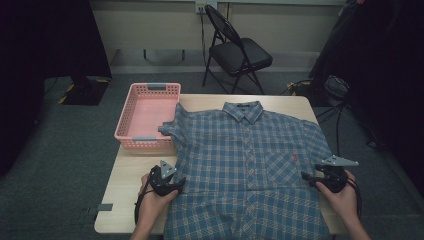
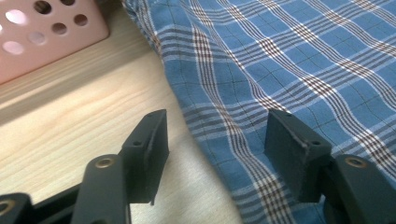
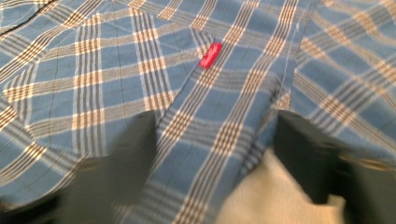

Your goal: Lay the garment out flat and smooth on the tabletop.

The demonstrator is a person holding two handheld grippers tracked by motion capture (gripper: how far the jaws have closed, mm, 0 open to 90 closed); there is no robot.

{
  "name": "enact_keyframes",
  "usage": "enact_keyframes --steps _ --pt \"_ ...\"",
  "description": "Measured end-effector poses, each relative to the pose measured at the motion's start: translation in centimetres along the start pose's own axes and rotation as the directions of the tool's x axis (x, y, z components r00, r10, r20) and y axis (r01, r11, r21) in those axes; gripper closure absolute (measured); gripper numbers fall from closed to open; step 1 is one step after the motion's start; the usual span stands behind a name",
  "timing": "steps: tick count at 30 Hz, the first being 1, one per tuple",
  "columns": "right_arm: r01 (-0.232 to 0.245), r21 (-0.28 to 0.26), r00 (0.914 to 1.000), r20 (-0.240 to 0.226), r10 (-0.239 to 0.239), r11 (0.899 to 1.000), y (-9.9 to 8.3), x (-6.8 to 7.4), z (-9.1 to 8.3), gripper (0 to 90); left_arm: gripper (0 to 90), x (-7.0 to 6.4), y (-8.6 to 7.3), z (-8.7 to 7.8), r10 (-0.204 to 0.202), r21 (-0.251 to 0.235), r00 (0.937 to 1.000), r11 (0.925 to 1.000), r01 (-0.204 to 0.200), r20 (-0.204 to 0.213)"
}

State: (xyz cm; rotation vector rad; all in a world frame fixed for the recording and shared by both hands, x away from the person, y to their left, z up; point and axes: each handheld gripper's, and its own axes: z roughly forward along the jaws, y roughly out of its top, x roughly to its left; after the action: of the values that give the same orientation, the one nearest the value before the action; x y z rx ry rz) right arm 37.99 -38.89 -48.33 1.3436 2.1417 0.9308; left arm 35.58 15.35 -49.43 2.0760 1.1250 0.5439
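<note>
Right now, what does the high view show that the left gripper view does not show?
The high view alone takes in the whole shirt spread flat with its collar and chest pocket, the black folding chair beyond the table, and the right gripper at the shirt's right edge. The left gripper view alone shows the left gripper up close, its jaws open astride the shirt's side edge, one over bare wood, one over cloth. Both show the plaid shirt, the pink basket and the wooden table.
</note>
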Motion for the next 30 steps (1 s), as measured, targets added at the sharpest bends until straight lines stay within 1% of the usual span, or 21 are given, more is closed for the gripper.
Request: enact_keyframes --steps 2,4,5,6,8,9,10,11,12,16,18,19,21,22,23,24,25,26,27,29,30 --pt "-0.010 0.018 0.9999 -0.002 0.010 1.000 -0.3 -0.1 0.0 43.1 52.0 0.0 0.1 0.0 -0.003 0.006 1.0000 1.0000 0.003 -0.006" --pt "-0.014 0.030 0.9999 0.004 0.014 0.999 -0.6 -0.2 0.1 50.6 57.1 0.0 0.2 0.1 -0.009 0.005 0.9999 0.9999 0.009 0.011" --pt "-0.039 0.021 0.9992 -0.011 0.039 0.999 -0.7 -0.4 0.2 54.6 61.8 0.0 0.2 0.1 -0.017 0.000 0.9997 0.9999 0.017 0.016" --pt "-0.044 0.015 0.9990 -0.008 0.044 0.999 -0.7 -0.6 0.2 63.3 70.6 0.0 0.2 0.2 -0.019 -0.001 0.9995 0.9998 0.019 0.025" --pt "-0.060 0.008 0.9980 -0.021 0.061 0.998 -0.7 -0.8 0.3 72.1 78.8 0.0 0.5 0.3 -0.014 0.009 0.9992 0.9999 0.014 0.036" --pt "-0.060 0.008 0.9980 -0.021 0.061 0.998 -0.7 -0.8 0.3 72.1 78.8 0.0 0.6 0.4 -0.013 0.011 0.9990 0.9999 0.012 0.042" --pt "-0.080 0.003 0.9961 -0.037 0.080 0.997 -0.5 -1.2 0.6 79.4 83.3 0.1 0.9 0.7 -0.021 0.012 0.9984 0.9997 0.020 0.053" --pt "-0.080 0.003 0.9961 -0.037 0.080 0.997 -0.5 -1.2 0.6 79.4 84.2 0.1 0.9 0.7 -0.021 0.012 0.9984 0.9997 0.020 0.053" --pt "-0.089 0.002 0.9950 -0.046 0.089 0.996 -0.2 -1.5 1.0 82.7 84.7 0.2 1.4 1.2 -0.028 0.013 0.9978 0.9995 0.028 0.060" --pt "-0.107 -0.005 0.9931 -0.049 0.107 0.994 0.5 -2.1 1.8 84.5 86.2 0.7 2.1 2.3 -0.040 0.000 0.9978 0.9992 0.040 0.053" --pt "-0.121 -0.011 0.9919 -0.038 0.121 0.993 1.5 -2.7 3.1 84.6 86.6 1.3 2.9 3.3 -0.054 -0.007 0.9979 0.9985 0.055 0.036" --pt "-0.121 -0.011 0.9919 -0.038 0.121 0.993 1.5 -2.7 3.1 84.6 86.6 1.3 2.9 3.3 -0.054 -0.007 0.9979 0.9985 0.055 0.036" --pt "-0.129 -0.016 0.9915 -0.020 0.128 0.992 2.5 -3.3 4.2 83.3 86.3 1.7 3.5 4.1 -0.068 -0.015 0.9972 0.9975 0.069 0.029" --pt "-0.132 -0.013 0.9912 -0.012 0.132 0.991 2.8 -3.5 4.6 80.0 85.1 1.8 3.6 4.2 -0.076 -0.019 0.9968 0.9969 0.076 0.027" --pt "-0.132 -0.020 0.9913 0.005 0.132 0.991 3.1 -3.6 4.8 69.4 77.7 1.7 3.5 4.1 -0.091 -0.038 0.9954 0.9950 0.092 0.028" --pt "-0.129 -0.024 0.9916 -0.006 0.129 0.991 3.1 -3.5 4.8 63.8 72.6 1.7 3.2 3.9 -0.096 -0.048 0.9950 0.9941 0.097 0.029" --pt "-0.128 -0.026 0.9917 -0.011 0.128 0.991 2.9 -3.4 4.5 57.3 66.5 1.7 2.9 3.5 -0.110 -0.050 0.9931 0.9924 0.112 0.040" --pt "-0.134 -0.035 0.9910 -0.011 0.134 0.990 2.5 -3.3 4.0 54.2 62.5 1.6 2.5 3.0 -0.121 -0.053 0.9911 0.9909 0.124 0.057" --pt "-0.133 -0.040 0.9911 -0.019 0.132 0.990 2.1 -3.1 3.5 51.9 59.4 1.7 2.0 2.5 -0.127 -0.053 0.9902 0.9901 0.130 0.058" --pt "-0.132 -0.048 0.9910 -0.030 0.131 0.990 1.1 -2.9 2.2 48.8 55.7 1.7 1.1 1.4 -0.112 -0.031 0.9916 0.9930 0.114 0.065" --pt "-0.132 -0.053 0.9908 -0.039 0.130 0.990 0.7 -2.8 1.5 48.8 55.1 1.6 0.7 0.8 -0.124 -0.036 0.9897 0.9913 0.127 0.071"
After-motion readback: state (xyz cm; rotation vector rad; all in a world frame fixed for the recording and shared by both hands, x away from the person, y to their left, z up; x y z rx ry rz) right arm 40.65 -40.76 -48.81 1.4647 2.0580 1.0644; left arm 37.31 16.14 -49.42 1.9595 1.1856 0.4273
